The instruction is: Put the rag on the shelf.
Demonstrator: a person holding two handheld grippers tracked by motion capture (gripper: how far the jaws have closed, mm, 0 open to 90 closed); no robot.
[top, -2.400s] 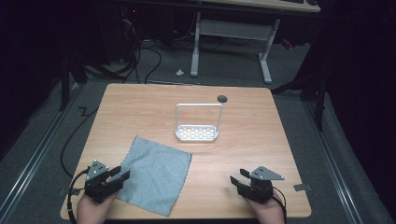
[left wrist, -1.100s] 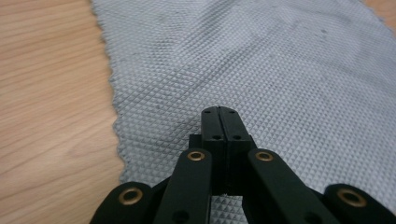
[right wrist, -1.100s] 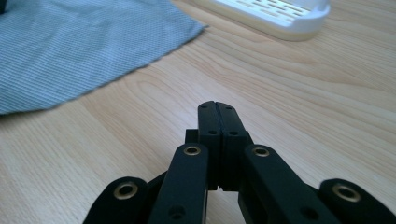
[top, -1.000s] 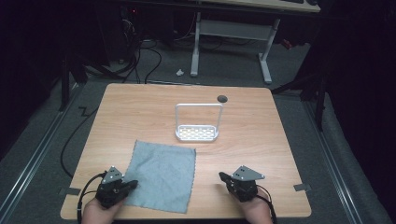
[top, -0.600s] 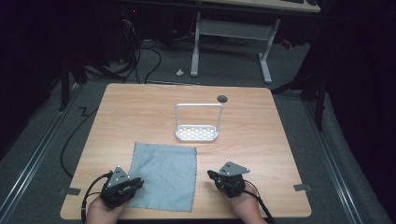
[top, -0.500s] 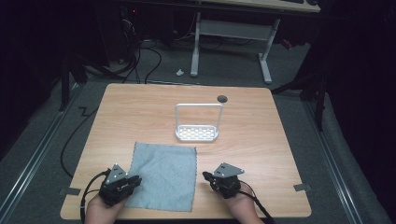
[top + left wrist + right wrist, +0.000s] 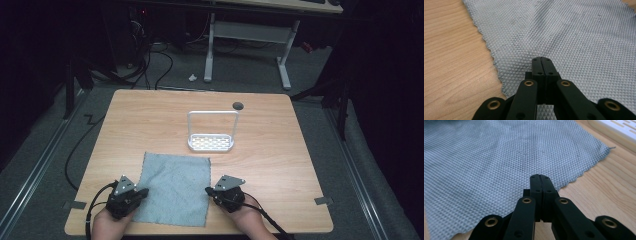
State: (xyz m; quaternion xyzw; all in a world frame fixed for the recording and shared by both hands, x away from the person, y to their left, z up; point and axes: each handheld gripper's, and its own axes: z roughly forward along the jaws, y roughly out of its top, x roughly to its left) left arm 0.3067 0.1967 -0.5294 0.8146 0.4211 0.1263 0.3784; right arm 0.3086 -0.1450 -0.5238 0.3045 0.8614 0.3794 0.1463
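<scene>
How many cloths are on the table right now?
1: a grey cloth lying flat at the table's near edge, between the left gripper and right gripper.

The cloth (image 7: 176, 189) is blue-grey, woven in a fine raised diamond grid, with a zigzag-cut edge. The table (image 7: 280, 150) is pale wood with a light streaky grain. The rack (image 7: 211, 143) is white, its base dotted with rows of small holes. Both the left gripper (image 7: 541, 60) and the right gripper (image 7: 540, 177) have matt black jaws, each set with brass-coloured rivets. The floor (image 7: 360, 165) is grey carpet.
</scene>
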